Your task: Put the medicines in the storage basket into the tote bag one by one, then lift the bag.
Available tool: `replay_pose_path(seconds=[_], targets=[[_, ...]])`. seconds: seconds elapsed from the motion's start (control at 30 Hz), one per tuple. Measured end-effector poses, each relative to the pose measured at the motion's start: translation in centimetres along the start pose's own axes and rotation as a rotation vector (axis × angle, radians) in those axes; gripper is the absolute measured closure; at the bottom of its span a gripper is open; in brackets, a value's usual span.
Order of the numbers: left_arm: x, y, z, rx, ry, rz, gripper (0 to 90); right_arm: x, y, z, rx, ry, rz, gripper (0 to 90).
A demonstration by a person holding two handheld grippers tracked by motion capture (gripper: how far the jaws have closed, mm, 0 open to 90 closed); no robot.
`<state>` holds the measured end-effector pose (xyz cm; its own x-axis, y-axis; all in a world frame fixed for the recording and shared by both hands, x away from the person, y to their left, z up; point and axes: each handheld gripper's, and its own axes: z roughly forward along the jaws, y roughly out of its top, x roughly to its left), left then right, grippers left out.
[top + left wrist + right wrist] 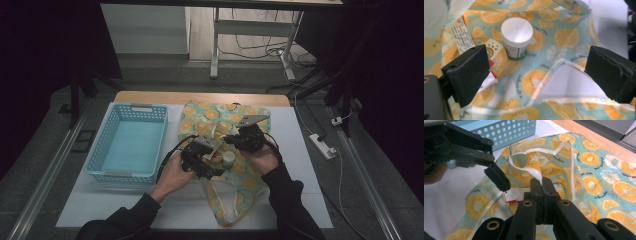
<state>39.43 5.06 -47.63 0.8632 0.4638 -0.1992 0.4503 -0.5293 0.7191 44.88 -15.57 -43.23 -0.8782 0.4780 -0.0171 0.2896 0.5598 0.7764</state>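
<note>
White table (310,165), white-lidded jar (517,37) beyond the open left hand-held gripper (536,75)

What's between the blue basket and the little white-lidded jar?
In the high view, the left gripper and the hand holding it lie between the blue basket and the jar, over the edge of the fruit-print bag.

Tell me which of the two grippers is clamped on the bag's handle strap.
The right gripper: its jaws are shut on the white handle strap of the fruit-print bag. The left gripper stands wide open with nothing gripped, above the white-lidded jar.
</note>
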Motion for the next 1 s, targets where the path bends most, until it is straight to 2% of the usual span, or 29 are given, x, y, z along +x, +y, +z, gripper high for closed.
replay_pose_path(seconds=[0.3,0.4,0.57,0.7,0.93,1.0], targets=[[-0.1,-1.5,-0.9,0.002,0.003,0.0,3.0,0.1,0.0,0.0,0.002,0.001,-0.002,90.0],[-0.2,-2.1,-0.9,0.016,0.024,0.008,1.7,0.1,0.0,0.0,0.005,0.001,-0.003,90.0],[-0.4,-2.6,-0.5,0.029,0.033,-0.001,0.0,0.2,0.0,-0.1,0.005,0.002,-0.004,90.0],[-0.5,-2.6,-0.2,0.049,0.028,-0.025,0.0,0.3,0.1,-0.1,0.005,0.003,-0.004,90.0],[-1.1,-2.7,1.0,0.071,0.048,-0.003,0.0,0.3,0.1,0.0,0.004,0.004,-0.006,90.0],[-1.2,-2.7,1.5,0.09,0.05,0.005,0.0,0.3,0.1,-0.1,0.004,0.005,-0.008,90.0]])
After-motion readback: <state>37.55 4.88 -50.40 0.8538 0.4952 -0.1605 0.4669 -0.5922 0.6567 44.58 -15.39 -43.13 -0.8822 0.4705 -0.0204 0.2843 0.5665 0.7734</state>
